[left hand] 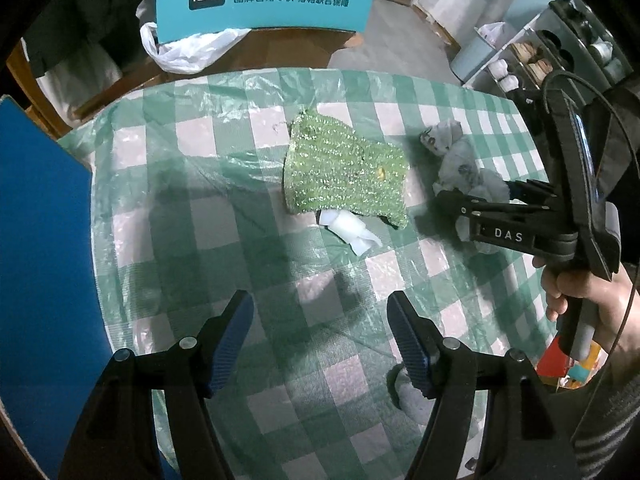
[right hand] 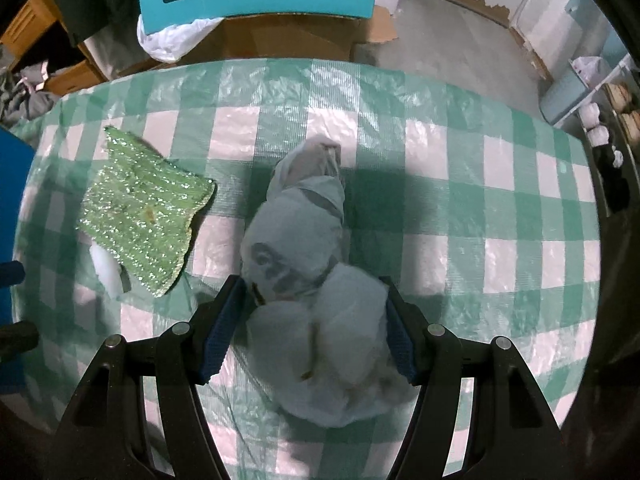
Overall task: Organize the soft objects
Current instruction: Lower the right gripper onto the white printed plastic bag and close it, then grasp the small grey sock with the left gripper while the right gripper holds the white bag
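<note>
A grey plush toy (right hand: 304, 240) lies on the green-and-white checked tablecloth (right hand: 480, 200). My right gripper (right hand: 311, 280) stands open around the toy's lower end, its blue pads (right hand: 222, 332) close beside the toy on both sides. In the left wrist view the same toy (left hand: 452, 148) lies at the right under the right gripper (left hand: 472, 196), which a hand (left hand: 580, 300) holds. A sparkly green cloth (left hand: 344, 172) lies flat mid-table, with a small white item (left hand: 352, 234) at its near edge. My left gripper (left hand: 319, 296) hangs open over bare tablecloth with nothing between its fingers.
A second grey soft thing (left hand: 408, 396) peeks out behind my left gripper's right finger. A blue board (left hand: 40, 240) stands along the table's left edge. Beyond the far edge are a teal printed box (left hand: 264, 0) and a white plastic bag (left hand: 188, 52). Shelves (left hand: 532, 60) stand at the right.
</note>
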`<state>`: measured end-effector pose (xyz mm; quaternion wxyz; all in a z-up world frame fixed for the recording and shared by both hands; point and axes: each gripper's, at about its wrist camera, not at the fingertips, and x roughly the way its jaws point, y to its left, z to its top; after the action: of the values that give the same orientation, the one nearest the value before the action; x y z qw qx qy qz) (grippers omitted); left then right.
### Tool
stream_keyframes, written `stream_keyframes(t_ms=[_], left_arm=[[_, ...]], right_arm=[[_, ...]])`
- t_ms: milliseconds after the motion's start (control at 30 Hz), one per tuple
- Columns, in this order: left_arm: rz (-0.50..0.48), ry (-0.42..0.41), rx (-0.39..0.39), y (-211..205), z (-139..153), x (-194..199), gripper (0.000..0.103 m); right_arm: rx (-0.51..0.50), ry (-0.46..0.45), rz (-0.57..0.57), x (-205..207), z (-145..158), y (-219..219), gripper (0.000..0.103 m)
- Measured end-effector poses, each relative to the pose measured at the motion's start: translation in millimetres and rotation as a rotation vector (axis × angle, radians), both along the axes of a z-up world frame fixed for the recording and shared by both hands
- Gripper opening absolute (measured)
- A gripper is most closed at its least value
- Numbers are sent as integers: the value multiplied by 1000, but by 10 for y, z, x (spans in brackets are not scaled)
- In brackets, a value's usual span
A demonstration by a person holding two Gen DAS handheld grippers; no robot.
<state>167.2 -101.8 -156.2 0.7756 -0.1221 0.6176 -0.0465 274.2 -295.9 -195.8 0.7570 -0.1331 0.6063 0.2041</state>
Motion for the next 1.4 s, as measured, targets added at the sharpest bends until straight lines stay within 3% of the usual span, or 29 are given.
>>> stream_keyframes(t_ms=[133, 233, 433, 1100, 1400], left_arm=[[0, 5, -5, 6, -22, 2, 71], [-1, 3, -8, -4, -10, 5, 71], [-11, -6, -9, -32, 31, -27, 71], [-97, -28, -23, -431, 210, -353, 71], [-162, -38, -42, -729, 259, -558, 76]], right_arm=[[1, 17, 3, 12, -46, -4, 64], [2, 12, 4, -2, -30, -2, 47], [19, 33, -43, -73, 9, -67, 40], [94, 55, -94, -829, 422, -341, 39], [127, 53, -115, -1039, 566, -411, 39]])
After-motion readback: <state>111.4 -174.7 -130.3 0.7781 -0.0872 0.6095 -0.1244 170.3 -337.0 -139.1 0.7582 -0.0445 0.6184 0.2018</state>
